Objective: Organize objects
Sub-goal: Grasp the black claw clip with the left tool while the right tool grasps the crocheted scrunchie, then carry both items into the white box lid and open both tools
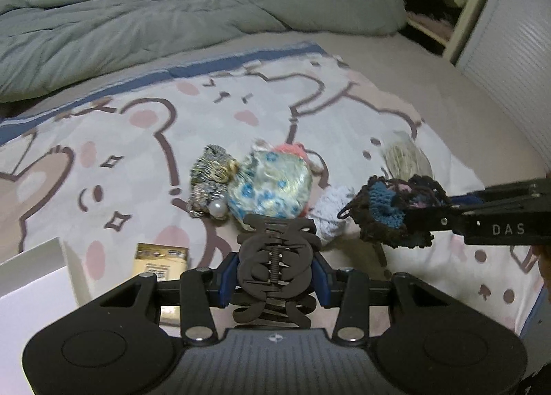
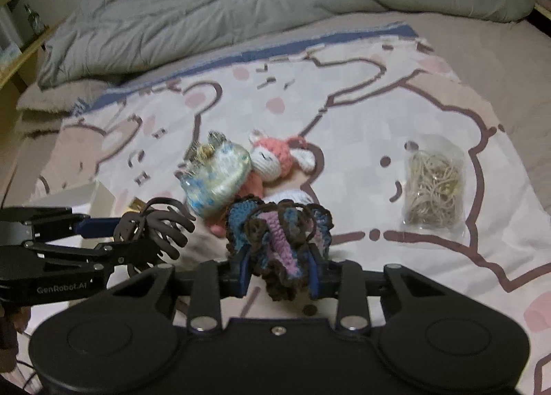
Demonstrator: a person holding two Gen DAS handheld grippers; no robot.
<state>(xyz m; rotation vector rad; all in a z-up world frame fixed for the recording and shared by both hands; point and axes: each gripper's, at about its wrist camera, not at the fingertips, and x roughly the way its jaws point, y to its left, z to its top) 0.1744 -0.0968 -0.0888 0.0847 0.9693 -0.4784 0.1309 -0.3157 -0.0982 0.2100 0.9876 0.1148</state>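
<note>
We see the left tongs [image 1: 275,277] clamped on a matte, toothed claw clip [image 1: 273,267], the right tongs [image 2: 279,259] on a ruffled crocheted scrunchie [image 2: 279,240]. The satin scrunchie [image 2: 217,184] half hides a knitted fox [image 2: 275,160].

Hair claw [image 1: 275,267]: matte dark brown. Crochet scrunchie [image 2: 280,243]: blue, pink-purple bands, dark brown edging. Satin scrunchie [image 1: 272,184]: pale cream-green sheen, blue flower print. Tweed scrunchie [image 1: 210,178]: grey-blue weave, gold threads, white pearl. Knitted toy [image 2: 275,157]: coral-orange with white face. Bag of rubber bands [image 2: 434,184]: clear plastic, tan bands. Small box [image 1: 162,257]: gold-yellow. Bed sheet [image 1: 137,140]: white, brown-outlined bears, pink cheeks, blue border stripe. Duvet [image 1: 137,16]: plain grey-green. Gripper fingers [image 2: 244,271]: black with blue pads.
</note>
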